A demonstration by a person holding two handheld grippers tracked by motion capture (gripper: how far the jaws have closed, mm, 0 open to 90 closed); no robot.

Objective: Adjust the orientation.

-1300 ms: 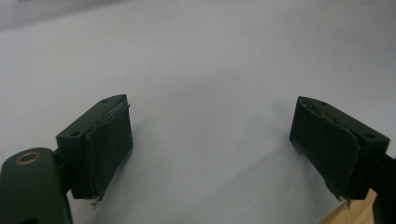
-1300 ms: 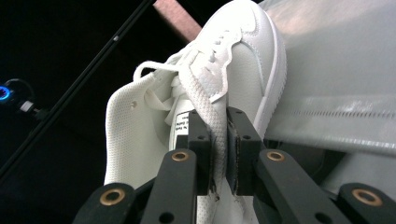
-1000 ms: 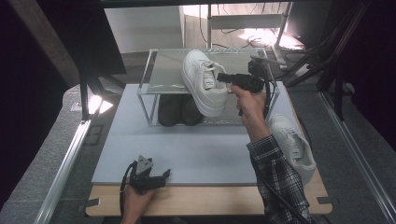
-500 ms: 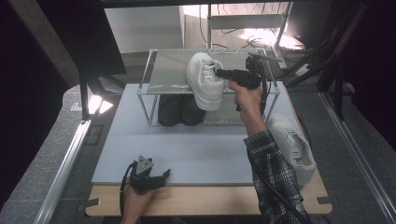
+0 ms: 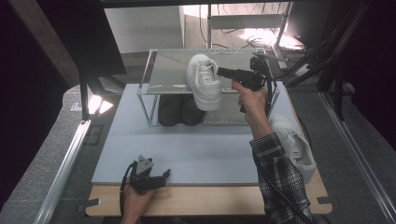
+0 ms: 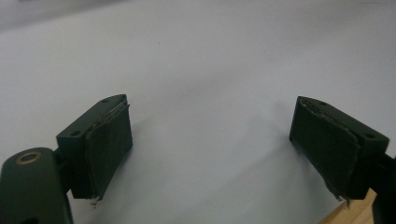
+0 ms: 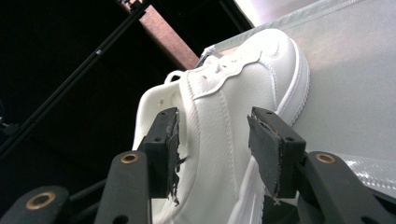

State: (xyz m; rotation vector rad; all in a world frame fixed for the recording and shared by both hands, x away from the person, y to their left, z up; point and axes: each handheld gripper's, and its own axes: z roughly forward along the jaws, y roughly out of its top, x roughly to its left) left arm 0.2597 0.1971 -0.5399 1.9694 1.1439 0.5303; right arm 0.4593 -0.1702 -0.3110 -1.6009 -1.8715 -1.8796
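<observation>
Glass shelf bears white shoe; right gripper jaws just opened, straddling it; left gripper jaws wide, empty.

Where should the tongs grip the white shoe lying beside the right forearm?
Best at the open collar of the white shoe, one pad inside and one outside, coming from above. It sits upright on its sole, opening upward, and the collar wall looks thin enough for the right tongs.
</observation>
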